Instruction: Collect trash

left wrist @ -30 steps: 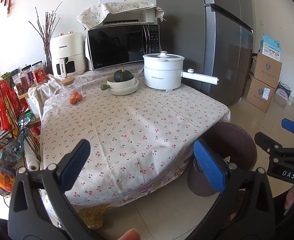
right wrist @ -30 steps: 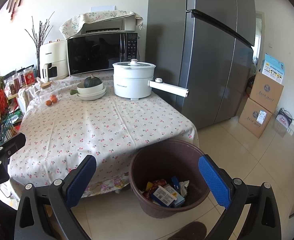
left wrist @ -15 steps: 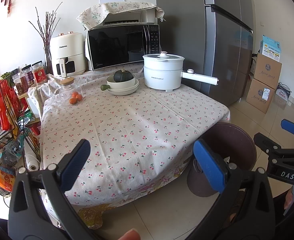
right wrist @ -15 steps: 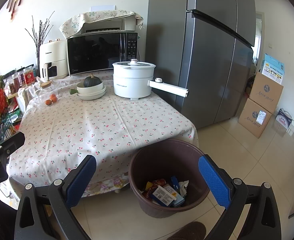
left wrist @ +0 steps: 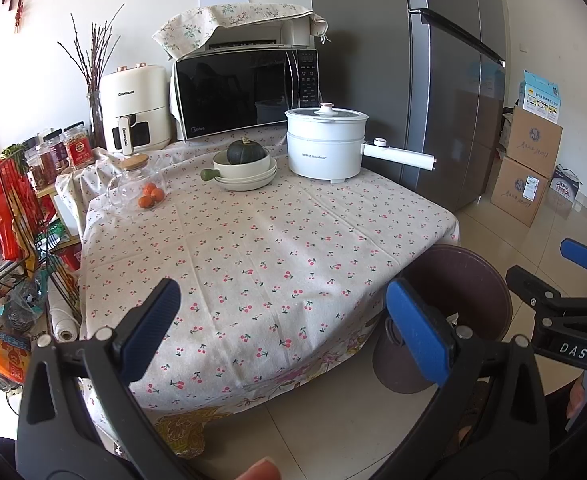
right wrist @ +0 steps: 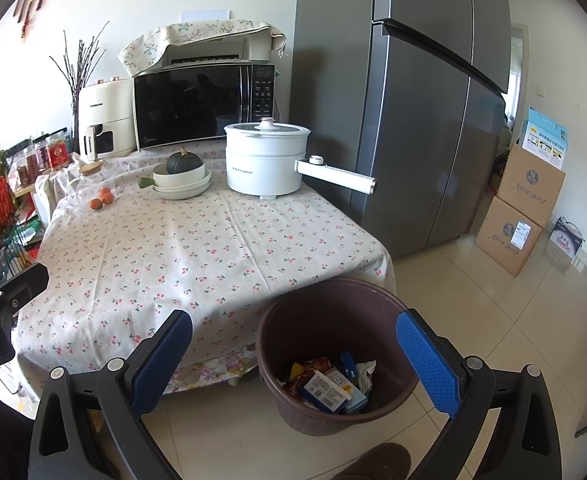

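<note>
A brown trash bin (right wrist: 333,328) stands on the floor at the table's front right corner; it holds wrappers and small boxes (right wrist: 329,384). In the left wrist view the bin (left wrist: 465,276) sits behind my right finger. My left gripper (left wrist: 289,332) is open and empty above the table's front edge. My right gripper (right wrist: 293,360) is open and empty, held over the bin's near side. The right gripper (left wrist: 541,272) also shows at the right edge of the left wrist view.
The cherry-print tablecloth (right wrist: 197,248) carries a white electric pot (right wrist: 267,160), stacked bowls with a green squash (right wrist: 183,176), oranges (right wrist: 101,200), a glass jar, a microwave (right wrist: 203,106) and an air fryer. A grey fridge (right wrist: 413,100) and cardboard boxes (right wrist: 521,208) stand on the right. A wire rack (left wrist: 17,240) is left.
</note>
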